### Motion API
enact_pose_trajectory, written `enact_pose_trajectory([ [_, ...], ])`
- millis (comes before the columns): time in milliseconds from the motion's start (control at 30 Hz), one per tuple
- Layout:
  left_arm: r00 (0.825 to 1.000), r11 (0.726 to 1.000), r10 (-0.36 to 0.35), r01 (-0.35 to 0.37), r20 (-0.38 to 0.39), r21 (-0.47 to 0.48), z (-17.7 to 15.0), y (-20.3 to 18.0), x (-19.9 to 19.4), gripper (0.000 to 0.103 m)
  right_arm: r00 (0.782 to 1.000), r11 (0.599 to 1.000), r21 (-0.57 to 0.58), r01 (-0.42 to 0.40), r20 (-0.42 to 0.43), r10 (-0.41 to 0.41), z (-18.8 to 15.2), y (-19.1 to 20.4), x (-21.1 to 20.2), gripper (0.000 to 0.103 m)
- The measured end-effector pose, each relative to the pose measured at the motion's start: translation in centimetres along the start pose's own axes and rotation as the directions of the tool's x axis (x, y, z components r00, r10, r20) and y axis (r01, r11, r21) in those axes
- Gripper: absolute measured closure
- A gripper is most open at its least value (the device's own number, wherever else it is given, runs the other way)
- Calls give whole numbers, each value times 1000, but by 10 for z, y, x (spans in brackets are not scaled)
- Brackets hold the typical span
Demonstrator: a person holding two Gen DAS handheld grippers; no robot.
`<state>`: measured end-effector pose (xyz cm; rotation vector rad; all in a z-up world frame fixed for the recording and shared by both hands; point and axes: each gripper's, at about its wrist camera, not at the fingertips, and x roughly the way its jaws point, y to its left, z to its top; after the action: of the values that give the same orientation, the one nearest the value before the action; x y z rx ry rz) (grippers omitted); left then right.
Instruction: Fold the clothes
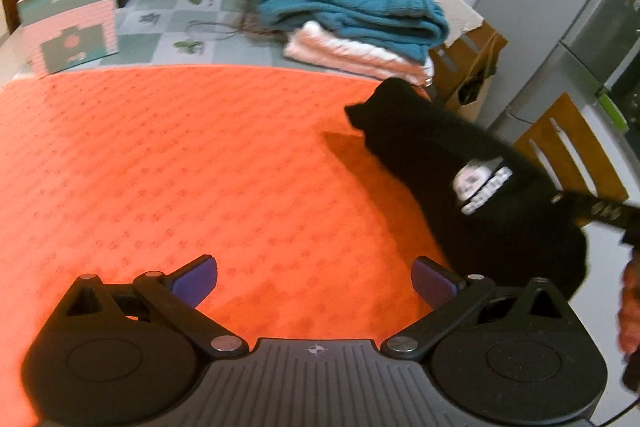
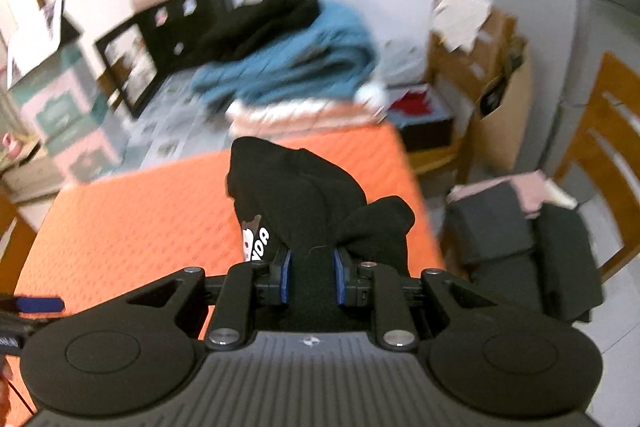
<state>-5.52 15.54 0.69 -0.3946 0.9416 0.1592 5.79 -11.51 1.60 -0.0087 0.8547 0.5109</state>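
Clamped between the right gripper's [image 2: 311, 277] blue pads, a bunched black printed garment [image 2: 296, 195] hangs over the right edge of the orange quilted mat [image 1: 180, 155]. Left gripper [image 1: 314, 281] hovers spread, empty. Likely risk: the thick wad slipping loose, dropping off the mat.
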Motion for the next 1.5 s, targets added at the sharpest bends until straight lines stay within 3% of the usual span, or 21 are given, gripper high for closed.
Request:
enact_pose_trajectory([
  [233,999,999,32,-32,-17,-16,-10,12,-11,0,994,998,-42,-39,-106,35,-37,35,44,75],
  [433,1000,1000,17,-17,-26,-6,-9,-5,-7,0,979,991,-56,-122,-172,111,-46,33,47,59],
  [500,1000,1000,5,-5,-28,2,-7,-15,-4,0,975,986,-64,-151,-177,138,-46,31,39,49],
  [667,999,997,-35,36,-30,63,0,-55,8,0,968,979,-67,-195,-175,181,-45,10,13,36],
  [867,994,984,-88,96,-60,150,3,-110,37,0,972,986,-34,-166,-176,157,-52,-35,-8,36],
  [967,994,976,-81,93,-68,197,1,-137,56,2,975,990,-4,-138,-174,135,-58,-60,-13,36],
  [1233,999,948,-11,25,-45,318,-9,-188,101,29,985,996,65,-58,-159,68,-73,-116,-26,36],
  [1300,999,936,18,-5,-34,352,-12,-196,112,40,986,996,74,-41,-157,53,-76,-124,-29,36],
  [1367,999,929,36,-23,-29,369,-15,-196,119,64,987,996,81,-29,-156,42,-78,-129,-32,36],
  [1400,999,932,34,-23,-23,361,-16,-194,120,68,987,996,84,-23,-156,36,-80,-131,-33,36],
  [1467,1000,950,17,-12,-13,312,-13,-184,117,88,987,996,90,-16,-157,30,-81,-132,-34,36],
  [1500,1000,959,7,-5,-6,283,-11,-178,114,89,987,996,92,-16,-158,31,-81,-132,-34,36],
])
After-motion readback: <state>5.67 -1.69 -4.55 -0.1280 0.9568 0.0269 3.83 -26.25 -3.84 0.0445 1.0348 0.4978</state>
